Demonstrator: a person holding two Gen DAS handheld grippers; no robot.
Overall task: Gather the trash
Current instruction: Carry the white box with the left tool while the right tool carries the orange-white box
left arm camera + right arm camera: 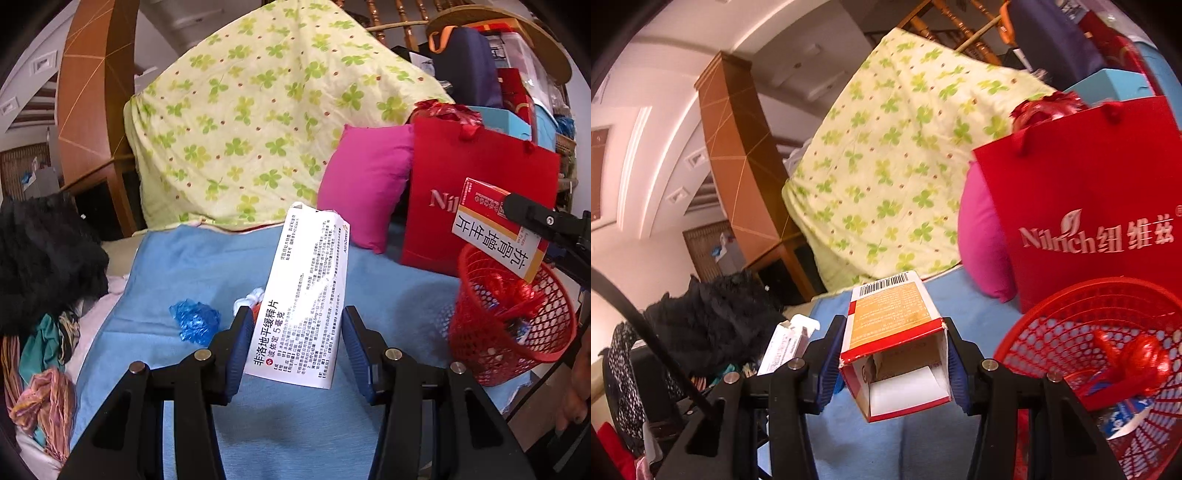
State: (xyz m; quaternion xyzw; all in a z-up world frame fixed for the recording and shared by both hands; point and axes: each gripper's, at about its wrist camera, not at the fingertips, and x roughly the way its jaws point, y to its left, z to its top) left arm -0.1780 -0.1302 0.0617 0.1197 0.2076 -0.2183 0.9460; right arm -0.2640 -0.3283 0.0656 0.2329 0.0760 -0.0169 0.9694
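Two pieces of trash are held clear of the blue blanket (295, 424), one in each gripper, so that both can be dropped into the red basket (509, 325) in one approach. The left gripper (297, 332) is closed on a white medicine box (303, 295); the box is gripped near its lower end and stands tilted, most of its length projecting beyond the pads. The right gripper (894, 354) is closed on a red and orange carton (897, 343), clamped across its side walls with the open end facing the camera, which leaves the carton free to fall once released. In the left view this carton is seen directly above the basket rim. The basket stands on the blanket just beside a red paper bag (1089, 206) and already contains red wrappers. A crumpled blue wrapper (195, 321) is left on the blanket, not yet collected.
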